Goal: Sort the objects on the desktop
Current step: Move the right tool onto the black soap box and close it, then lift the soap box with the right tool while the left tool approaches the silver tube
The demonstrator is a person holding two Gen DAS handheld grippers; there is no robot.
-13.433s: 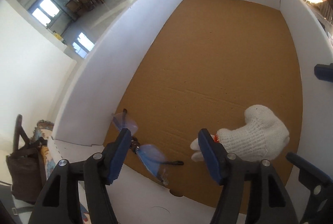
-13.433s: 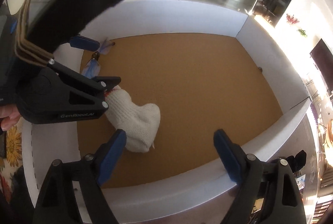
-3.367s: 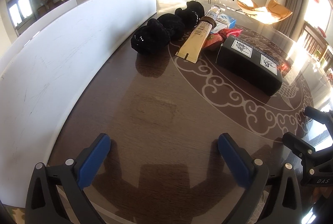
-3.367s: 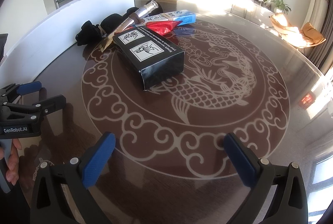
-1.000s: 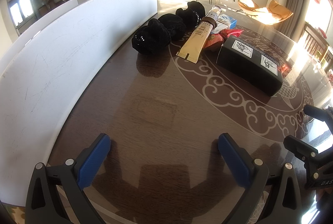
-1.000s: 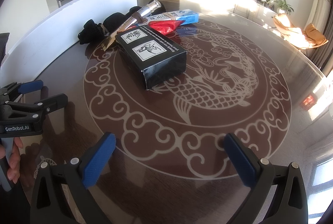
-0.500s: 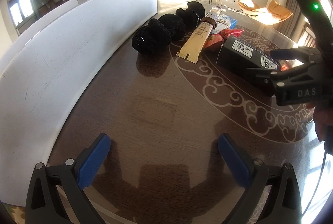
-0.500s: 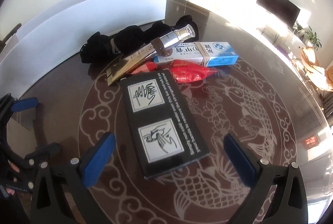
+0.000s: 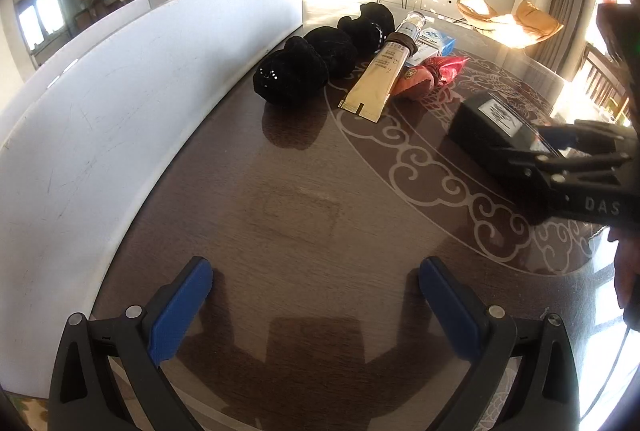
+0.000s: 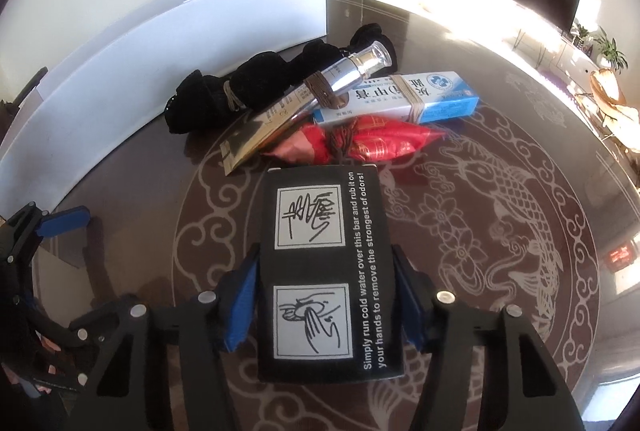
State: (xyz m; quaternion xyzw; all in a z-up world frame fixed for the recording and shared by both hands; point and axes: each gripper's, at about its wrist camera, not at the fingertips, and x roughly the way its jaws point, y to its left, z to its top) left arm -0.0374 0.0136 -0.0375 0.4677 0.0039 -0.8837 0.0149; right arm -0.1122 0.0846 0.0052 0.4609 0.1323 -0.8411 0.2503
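A black box [image 10: 324, 271] with white hand drawings lies on the dark patterned table [image 10: 500, 231]. My right gripper [image 10: 326, 263] straddles its near half; the jaws are closing and both blue pads [image 10: 240, 295] sit against the box's long sides. In the left wrist view the same box [image 9: 484, 127] sits at the right with the right gripper [image 9: 560, 147] over it. My left gripper [image 9: 316, 271] hovers open above bare table with nothing between its fingers.
Beyond the box lie a red packet [image 10: 372, 143], a blue-and-white carton [image 10: 400, 99], a gold tube with a silver cap [image 10: 312, 99] and a black cloth bundle [image 10: 248, 91]. A white bin wall [image 9: 120, 91] curves along the left. A hand [image 9: 624, 271] shows at the right edge.
My right gripper moved forward over the black box and its jaws narrowed from wide open onto the box's sides. The left gripper has stayed still and open.
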